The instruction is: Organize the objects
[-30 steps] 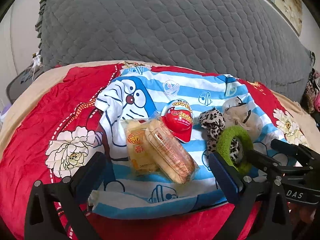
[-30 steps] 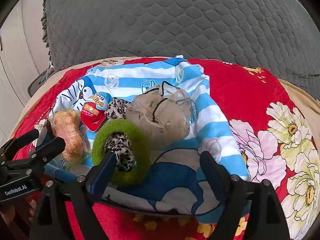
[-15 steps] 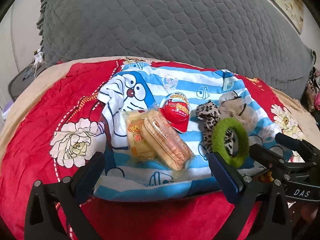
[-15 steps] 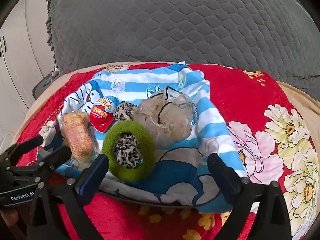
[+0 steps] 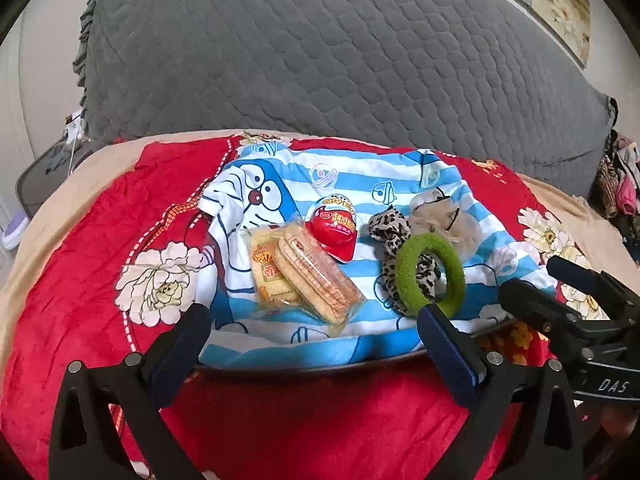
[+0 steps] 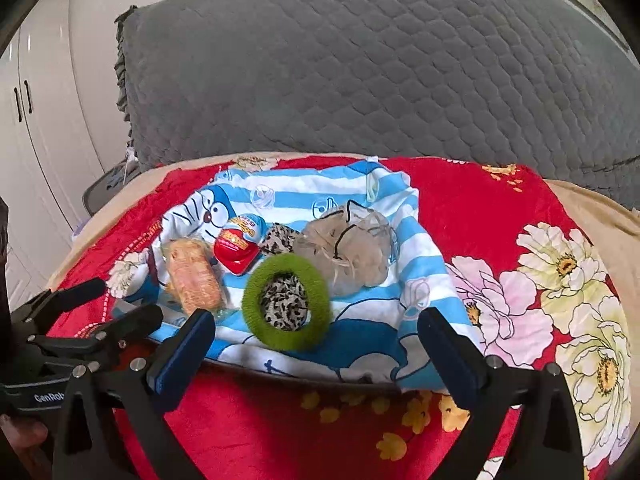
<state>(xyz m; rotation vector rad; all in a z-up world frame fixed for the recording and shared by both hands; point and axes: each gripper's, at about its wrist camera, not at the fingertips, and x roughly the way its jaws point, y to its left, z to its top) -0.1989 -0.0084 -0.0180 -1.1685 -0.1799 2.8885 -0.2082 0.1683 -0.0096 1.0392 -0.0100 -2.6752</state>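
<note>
A blue-and-white striped cartoon cloth (image 5: 352, 184) lies on the bed with small things on it. At its left are two wrapped snack packs (image 5: 312, 276), then a red egg-shaped candy (image 5: 334, 232). A leopard scrunchie (image 5: 390, 226) comes after, with a green fuzzy hair ring (image 5: 404, 276) lying on it. A beige mesh scrunchie (image 5: 444, 216) is at the right. My left gripper (image 5: 312, 320) is open in front of the snack packs, holding nothing. My right gripper (image 6: 316, 320) is open, just short of the green ring (image 6: 256, 308), not touching it.
A red floral blanket (image 5: 120, 240) covers the bed, and a grey quilted headboard (image 5: 320, 60) rises behind it. White wardrobe doors (image 6: 24, 120) stand at the far left. A heap of clothes (image 5: 620, 192) shows at the right edge. Each gripper appears beside the other in the wrist views.
Both grippers have drawn back and risen, so the cloth looks farther off. The right gripper's jaws have widened, and the green ring now lies clear of its left finger.
</note>
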